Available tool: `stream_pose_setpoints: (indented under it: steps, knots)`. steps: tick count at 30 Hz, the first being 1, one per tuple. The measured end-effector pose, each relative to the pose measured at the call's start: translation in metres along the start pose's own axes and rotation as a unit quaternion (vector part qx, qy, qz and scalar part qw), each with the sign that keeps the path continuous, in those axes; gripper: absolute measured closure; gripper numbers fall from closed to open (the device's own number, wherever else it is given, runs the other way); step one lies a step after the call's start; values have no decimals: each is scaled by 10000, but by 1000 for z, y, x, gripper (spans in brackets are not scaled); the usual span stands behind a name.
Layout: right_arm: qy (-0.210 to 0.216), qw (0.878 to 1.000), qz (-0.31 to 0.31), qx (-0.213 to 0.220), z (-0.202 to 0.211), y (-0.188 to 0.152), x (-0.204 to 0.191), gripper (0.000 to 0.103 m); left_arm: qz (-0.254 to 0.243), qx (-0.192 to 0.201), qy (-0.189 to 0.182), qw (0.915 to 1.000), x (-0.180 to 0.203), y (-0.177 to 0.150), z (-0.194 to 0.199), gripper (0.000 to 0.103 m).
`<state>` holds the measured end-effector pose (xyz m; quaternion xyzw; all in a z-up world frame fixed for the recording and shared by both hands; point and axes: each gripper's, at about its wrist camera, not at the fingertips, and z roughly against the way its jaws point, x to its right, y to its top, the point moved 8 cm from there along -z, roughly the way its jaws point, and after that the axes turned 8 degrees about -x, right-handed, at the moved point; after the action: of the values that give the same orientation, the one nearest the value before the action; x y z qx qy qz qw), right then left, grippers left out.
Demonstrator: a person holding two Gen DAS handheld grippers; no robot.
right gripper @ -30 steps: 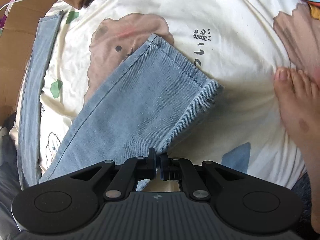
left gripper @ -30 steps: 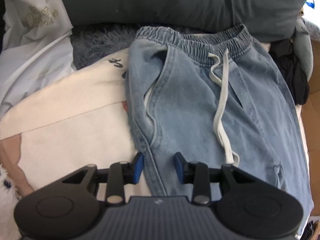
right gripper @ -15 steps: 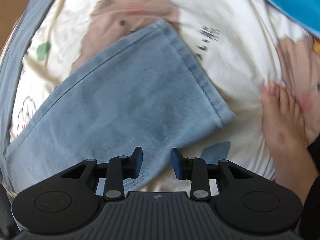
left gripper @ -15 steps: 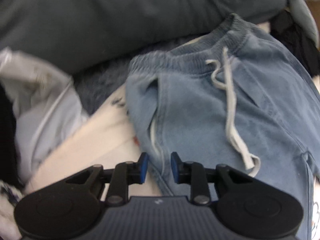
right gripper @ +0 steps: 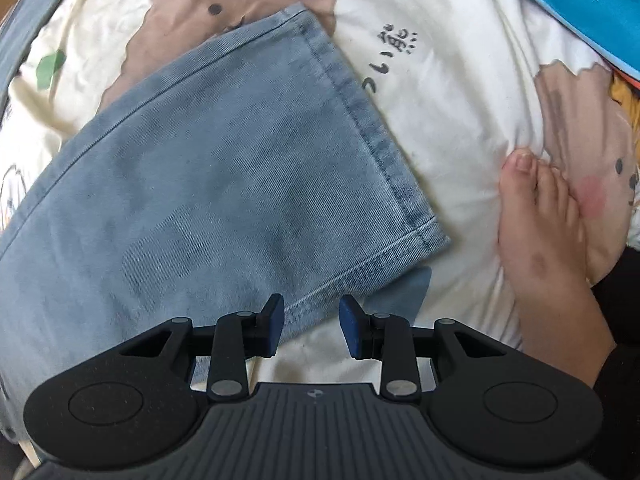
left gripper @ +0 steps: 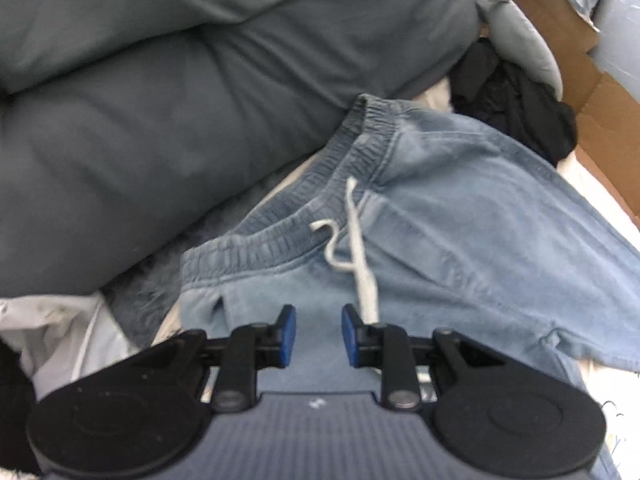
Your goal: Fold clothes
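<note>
Light blue denim trousers lie on a printed bedsheet. In the left wrist view their elastic waistband (left gripper: 320,208) and white drawstring (left gripper: 360,256) face me, and my left gripper (left gripper: 318,334) hovers open over the fabric just below the waistband, nothing between its fingers. In the right wrist view a trouser leg (right gripper: 208,168) lies flat, its hem (right gripper: 372,136) running diagonally. My right gripper (right gripper: 312,322) stands open over the hem's near corner, holding nothing.
A big grey pillow (left gripper: 180,80) fills the far side, with black clothes (left gripper: 516,108) and cardboard (left gripper: 600,120) at right. A white bag (left gripper: 60,320) lies at left. A person's bare foot (right gripper: 544,232) rests on the cartoon-print sheet (right gripper: 460,92) beside the hem.
My right gripper was shut on the leg's folded hem, then let go; the leg now lies flat. My left gripper swung up and left along the trousers toward the waistband, staying open.
</note>
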<state>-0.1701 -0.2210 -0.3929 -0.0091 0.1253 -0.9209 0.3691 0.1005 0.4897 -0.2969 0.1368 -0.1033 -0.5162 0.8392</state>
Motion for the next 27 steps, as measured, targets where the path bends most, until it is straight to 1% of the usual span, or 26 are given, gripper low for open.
stream_pose_setpoints:
  steps: [3,5,7,9,10,12,15,21,24,27]
  knots:
    - [-62,9998,166,87,8,4,2,65,-92,17,-75,9999,15,8,-10,76]
    - [-13,9996,181,210,16,8,3,65,-126,17,-208,9997,29,15,-17,76]
    - [25,9992,182,355,22,12,2,65,-189,36,-437,9989,49,22,-23,76]
    - [145,9985,189,498,25,14,-2,65,-362,99,-757,9964,74,32,-31,76]
    - [208,9981,197,552,25,15,-4,65,-473,128,-852,9952,84,38,-35,76]
    - [263,9975,216,618,20,15,-8,65,-562,144,-886,9944,100,51,-48,76]
    - [241,9975,213,622,15,15,-10,65,-530,229,-975,9936,116,75,-61,77]
    - [155,9977,357,551,8,15,-16,65,-312,394,-1104,9926,127,117,-85,77]
    - [116,9973,497,534,7,17,-23,65,-162,377,-1066,9935,127,134,-102,77]
    - [125,9967,617,513,4,18,-32,65,-35,309,-859,9958,123,148,-125,76]
